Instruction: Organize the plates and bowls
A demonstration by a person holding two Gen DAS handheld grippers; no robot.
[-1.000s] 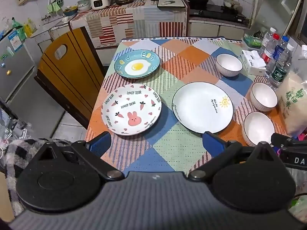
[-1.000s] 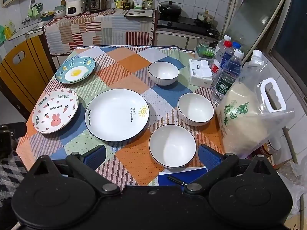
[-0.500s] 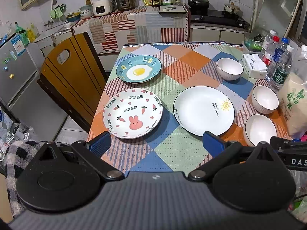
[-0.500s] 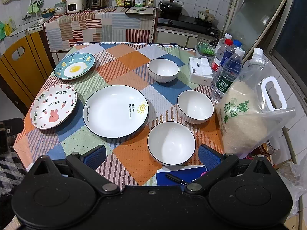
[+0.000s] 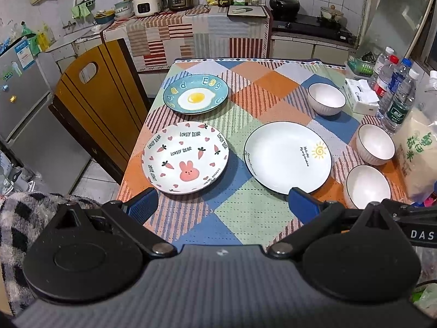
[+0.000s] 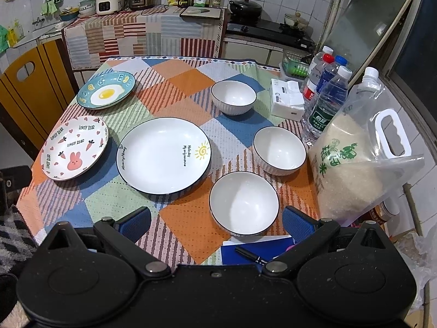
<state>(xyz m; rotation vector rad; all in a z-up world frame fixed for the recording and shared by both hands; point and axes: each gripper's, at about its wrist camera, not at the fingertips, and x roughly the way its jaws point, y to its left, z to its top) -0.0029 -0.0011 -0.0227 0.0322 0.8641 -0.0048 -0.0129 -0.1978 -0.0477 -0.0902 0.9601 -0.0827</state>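
While both hand-held grippers, left [image 5: 221, 201] and right [image 6: 215, 220], are easing closer, spread and empty, plates and bowls are lying unstacked.

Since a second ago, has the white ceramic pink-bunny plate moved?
No. The white pink-bunny plate lies by the same blue patch of the checked tablecloth; only the view shifted.

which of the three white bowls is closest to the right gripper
The nearest bowl, sitting just ahead of the open right gripper beside the sun plate. The other two bowls lie farther back.
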